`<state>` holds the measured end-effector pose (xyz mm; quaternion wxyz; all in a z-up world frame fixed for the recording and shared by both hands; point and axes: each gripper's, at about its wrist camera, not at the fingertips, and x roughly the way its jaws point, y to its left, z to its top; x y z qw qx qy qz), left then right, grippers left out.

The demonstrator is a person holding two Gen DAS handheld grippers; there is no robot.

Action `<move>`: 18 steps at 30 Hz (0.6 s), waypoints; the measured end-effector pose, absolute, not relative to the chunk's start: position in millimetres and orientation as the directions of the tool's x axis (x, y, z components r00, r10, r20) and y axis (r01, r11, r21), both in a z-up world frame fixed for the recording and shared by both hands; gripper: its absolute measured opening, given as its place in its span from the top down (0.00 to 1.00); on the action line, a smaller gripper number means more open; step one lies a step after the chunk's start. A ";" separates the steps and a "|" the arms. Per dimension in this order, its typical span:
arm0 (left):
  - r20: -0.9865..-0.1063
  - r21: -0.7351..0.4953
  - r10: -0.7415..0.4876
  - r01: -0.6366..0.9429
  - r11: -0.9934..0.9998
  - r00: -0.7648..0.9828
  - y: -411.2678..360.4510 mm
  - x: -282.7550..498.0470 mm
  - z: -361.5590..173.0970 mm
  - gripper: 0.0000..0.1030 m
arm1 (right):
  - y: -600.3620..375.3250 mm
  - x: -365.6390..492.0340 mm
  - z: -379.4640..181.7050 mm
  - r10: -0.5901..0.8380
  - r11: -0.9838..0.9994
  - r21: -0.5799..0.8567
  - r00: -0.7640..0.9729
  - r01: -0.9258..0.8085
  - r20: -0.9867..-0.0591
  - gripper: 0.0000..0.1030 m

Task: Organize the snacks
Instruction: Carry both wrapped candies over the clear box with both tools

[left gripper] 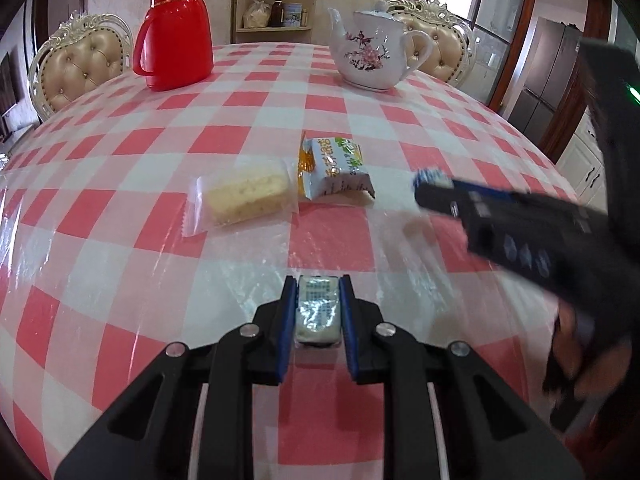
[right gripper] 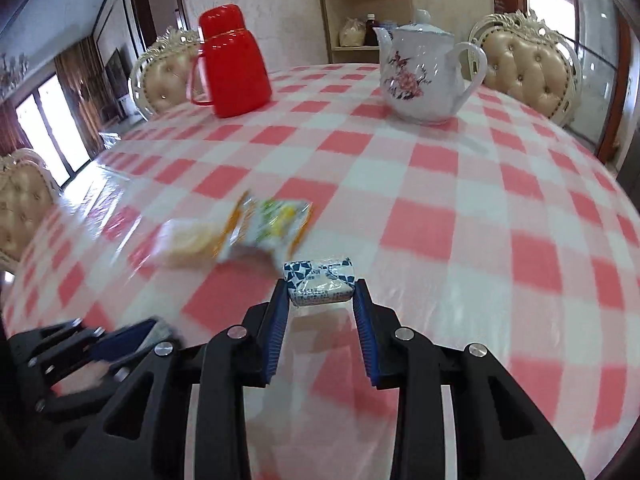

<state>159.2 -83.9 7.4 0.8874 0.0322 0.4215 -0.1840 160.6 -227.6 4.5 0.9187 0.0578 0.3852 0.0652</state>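
My left gripper (left gripper: 318,285) is shut on a small pale wrapped candy (left gripper: 317,308), held just above the checked tablecloth (left gripper: 120,208). My right gripper (right gripper: 322,290) is shut on a blue-and-white wrapped candy (right gripper: 320,282), which sits crosswise between its tips. In the left wrist view that right gripper (left gripper: 430,184) comes in blurred from the right, with the candy (left gripper: 434,176) at its tip. A yellow cake in a clear wrapper (left gripper: 246,196) and a white, green and orange packet (left gripper: 336,168) lie side by side mid-table. In the right wrist view the packet (right gripper: 272,228) and the cake (right gripper: 186,242) are blurred.
A red thermos jug (left gripper: 176,32) stands at the back left and a flowered white teapot (left gripper: 372,54) at the back right. Padded chairs (left gripper: 80,68) ring the round table. A wooden shelf (left gripper: 276,0) stands behind. The left gripper (right gripper: 120,344) shows low left in the right wrist view.
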 end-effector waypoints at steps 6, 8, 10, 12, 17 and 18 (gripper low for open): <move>-0.750 -0.096 -0.293 0.341 0.935 0.593 -74.4 138.8 11.4 0.79 | -229.6 106.1 9.3 0.174 0.972 0.232 0.733 -0.023 -0.658 0.69; -0.747 -0.094 -0.286 0.332 0.939 0.600 -68.2 129.1 12.8 0.79 | -229.5 90.4 6.6 0.173 0.969 0.248 0.740 -0.010 -0.649 0.69; -0.739 -0.096 -0.282 0.319 0.943 0.612 -59.9 117.6 16.8 0.79 | -227.1 75.9 3.8 0.183 0.964 0.267 0.742 -0.005 -0.645 0.69; -0.726 -0.107 -0.286 0.307 0.946 0.626 -50.2 105.9 22.9 0.79 | -223.1 64.6 5.5 0.181 0.964 0.267 0.751 -0.007 -0.635 0.69; -0.687 -0.132 -0.294 0.283 0.950 0.665 -23.8 73.5 36.7 0.79 | -214.0 42.5 11.0 0.182 0.961 0.275 0.778 -0.012 -0.601 0.69; -0.682 -0.134 -0.293 0.280 0.951 0.670 -20.4 69.3 38.1 0.79 | -212.0 38.6 10.8 0.185 0.961 0.277 0.779 -0.015 -0.599 0.69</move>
